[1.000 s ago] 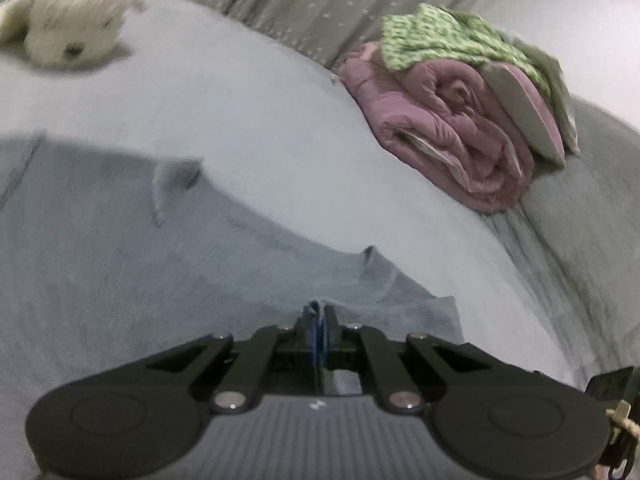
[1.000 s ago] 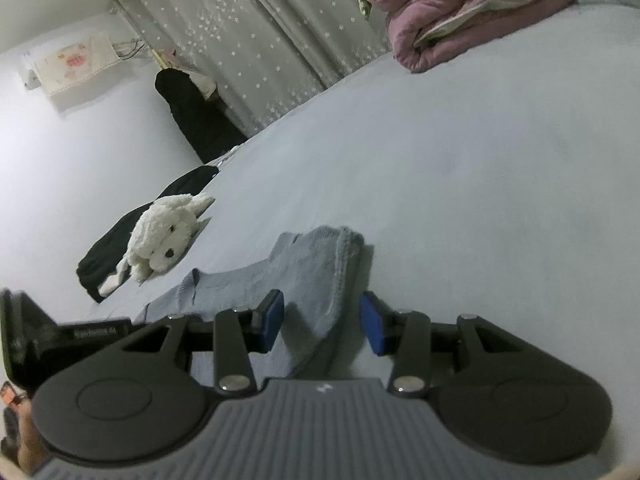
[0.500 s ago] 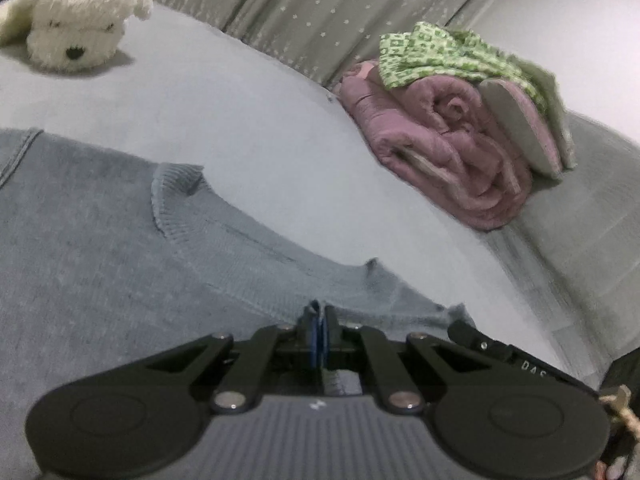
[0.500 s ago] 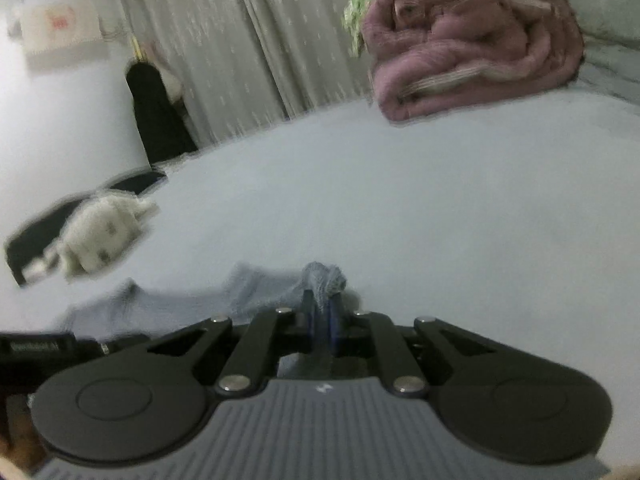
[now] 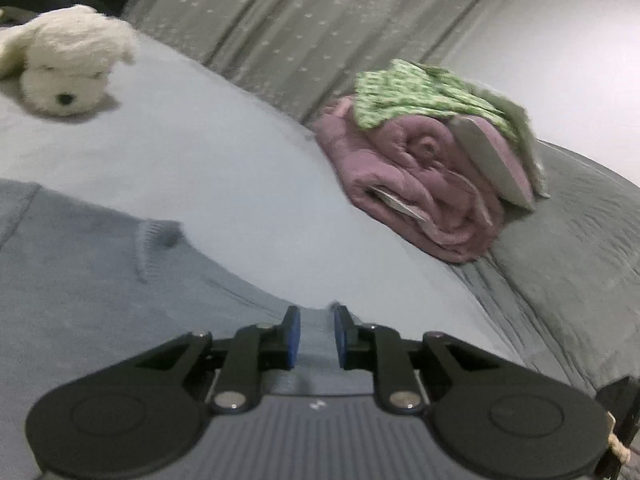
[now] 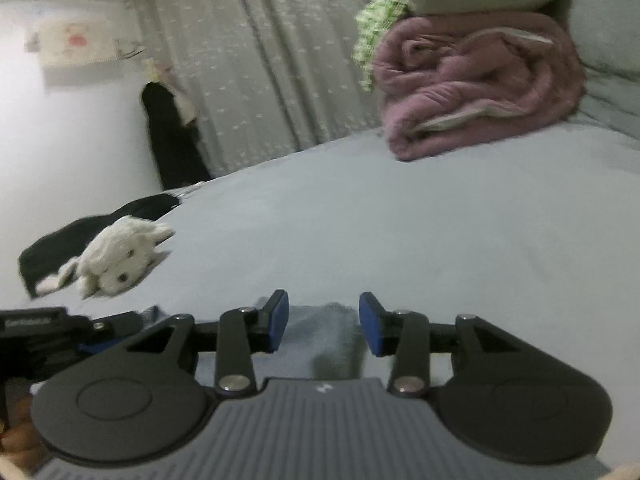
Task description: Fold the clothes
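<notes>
**Both tongs parting over grey-blue knitted sweater on bed**

Left tongs (image 5: 314,336): jaws opening, blue pads a narrow gap apart. The edge of the grey-blue knitted sweater (image 5: 92,280) lies in that gap; the pads do not press on it. The sweater spreads flat to the left of the tongs across the pale grey-blue bed sheet (image 5: 240,184), its ribbed neckline lying beyond the tongs to the left.

Right tongs (image 6: 323,322): jaws opening, pads well apart. A ribbed end of the same sweater (image 6: 332,336) lies on the bed sheet (image 6: 440,248) between the pads, touching neither. The left gripper's black body shows at the left edge of this view.

Middle distance: a white plush toy dog (image 5: 64,64) lies on the sheet, well apart from the sweater. In the right wrist view the toy (image 6: 116,260) rests against a black garment (image 6: 52,248).

Far side: a rolled pink quilt (image 5: 428,188) sits at the far edge of the bed, a green-and-white patterned cloth (image 5: 424,96) on top of it. A crumpled grey bedcover (image 5: 568,240) lies beside the quilt. Behind, a grey curtain with small white dots (image 6: 256,72) hangs along the wall.
</notes>
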The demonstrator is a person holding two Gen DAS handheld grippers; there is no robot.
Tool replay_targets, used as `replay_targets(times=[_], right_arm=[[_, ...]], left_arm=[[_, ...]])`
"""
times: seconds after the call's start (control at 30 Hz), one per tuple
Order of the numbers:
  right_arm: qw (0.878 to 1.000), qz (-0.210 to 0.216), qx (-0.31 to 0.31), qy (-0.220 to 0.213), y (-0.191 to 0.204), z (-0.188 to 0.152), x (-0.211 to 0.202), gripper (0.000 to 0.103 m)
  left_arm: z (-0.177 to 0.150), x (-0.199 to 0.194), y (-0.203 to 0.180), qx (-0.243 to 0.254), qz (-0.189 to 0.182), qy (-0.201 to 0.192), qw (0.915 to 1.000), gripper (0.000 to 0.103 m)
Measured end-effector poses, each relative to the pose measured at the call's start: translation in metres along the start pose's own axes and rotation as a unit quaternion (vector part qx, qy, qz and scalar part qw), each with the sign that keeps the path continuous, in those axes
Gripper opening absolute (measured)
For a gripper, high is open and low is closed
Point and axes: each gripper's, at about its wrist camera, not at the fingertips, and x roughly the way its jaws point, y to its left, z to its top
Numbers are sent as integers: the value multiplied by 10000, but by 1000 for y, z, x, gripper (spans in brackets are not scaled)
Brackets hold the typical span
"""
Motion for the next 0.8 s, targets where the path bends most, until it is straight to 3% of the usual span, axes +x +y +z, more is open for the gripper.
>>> replay_targets(times=[0.2,0.3,0.37,0.47,0.63,0.8], right_arm=[[9956,-111,-858,368,23,-12,21,42],[9940,-279,-875,593,22,-16,31,42],[9936,-377,-828,677,20,-17,35,35],[9932,-470,-785,718,17,-19,37,35],[9868,-749,-1283,640,34,-24,36,43],[9818,-976,-1532,550,44,-25,27,45]], left_arm=[[-15,20,-10,325,156,437,9984,17],[-21,26,-6,337,303,578,9973,17],[-22,25,-5,317,300,566,9974,17],[-21,26,-3,234,282,567,9977,17],[-21,28,0,79,214,570,9981,18],[-21,27,4,-55,140,571,9983,18]])
